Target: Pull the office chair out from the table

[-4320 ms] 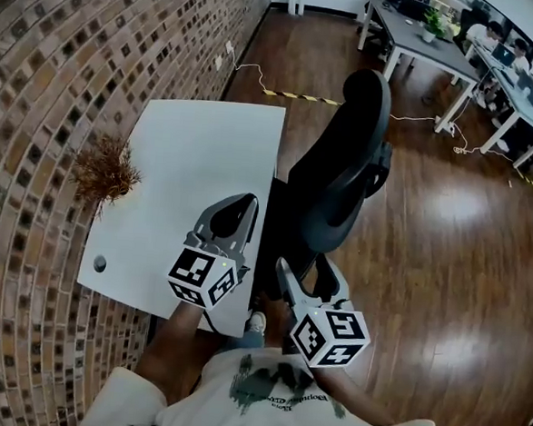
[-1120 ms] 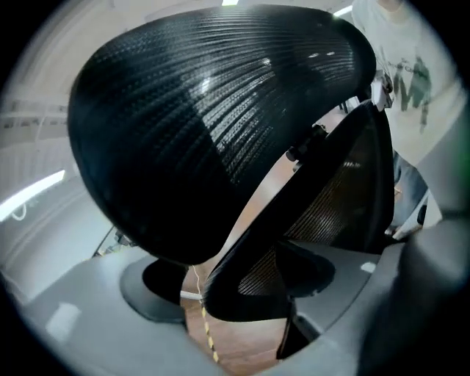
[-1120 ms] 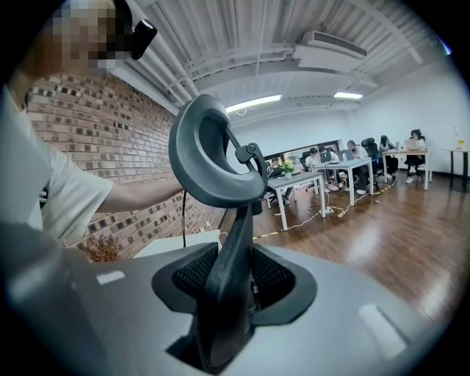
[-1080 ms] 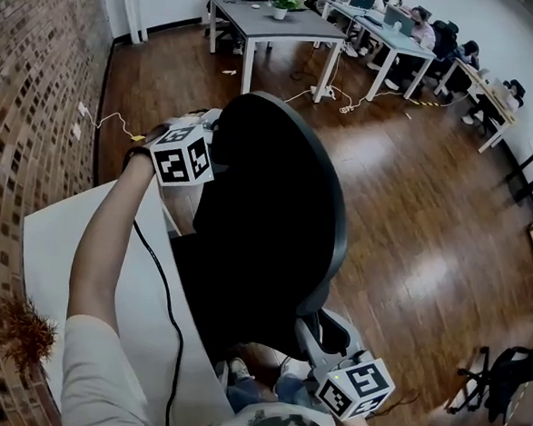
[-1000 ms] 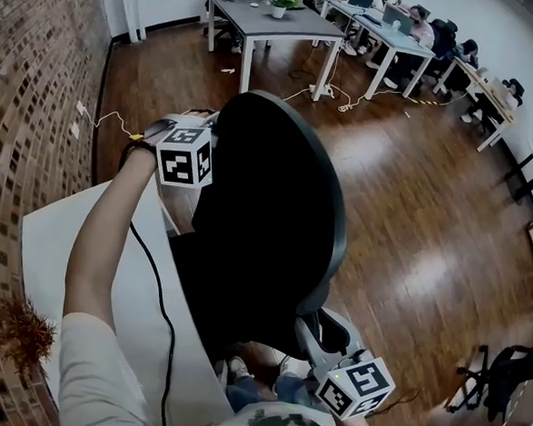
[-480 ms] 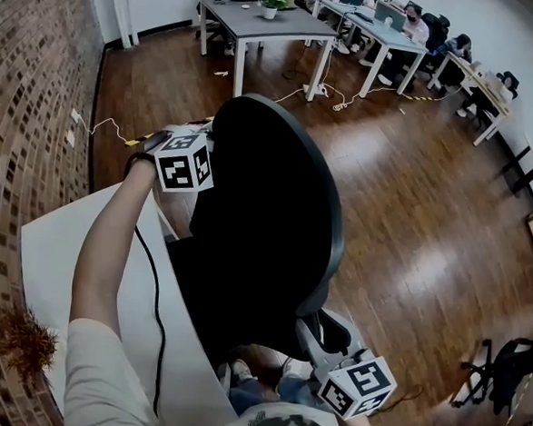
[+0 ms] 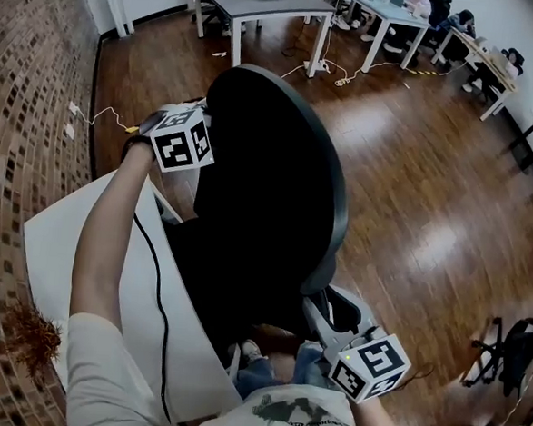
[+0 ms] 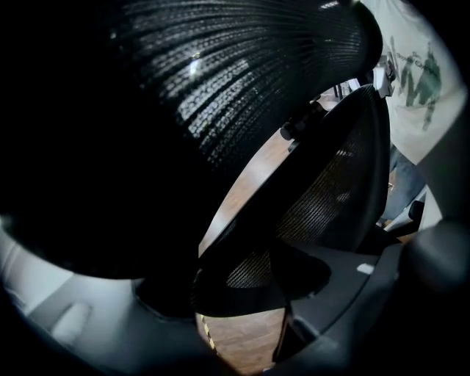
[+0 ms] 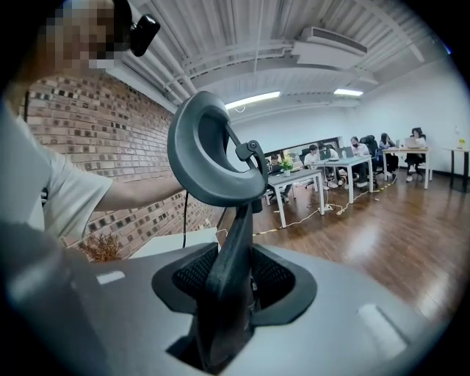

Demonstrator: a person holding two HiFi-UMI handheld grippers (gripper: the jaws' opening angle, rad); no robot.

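left gripper (image 7: pixel 206 119), jaws just closing in, clamps office chair (image 7: pixel 267 208) headrest (image 8: pixel 220 95); right gripper (image 7: pixel 316 304) pinches chair's grey strut (image 9: pixel 224 294). shirt print (image 7: pixel 294 412) behind chair unreadable.

Black mesh-back office chair (image 7: pixel 267 208), ctr. White rect. tabletop (image 7: pixel 55 247), 8 o'clock. Red-brown brick wall (image 7: pixel 24 100) w/ pale mortar, 9 o'clock. Glossy dark-brown wood-plank floor (image 7: pixel 432 192), 3 o'clock. Grey plastic right gripper (image 7: pixel 326 305), 5 o'clock; its cube (image 7: pixel 371 365) b&w square markers.
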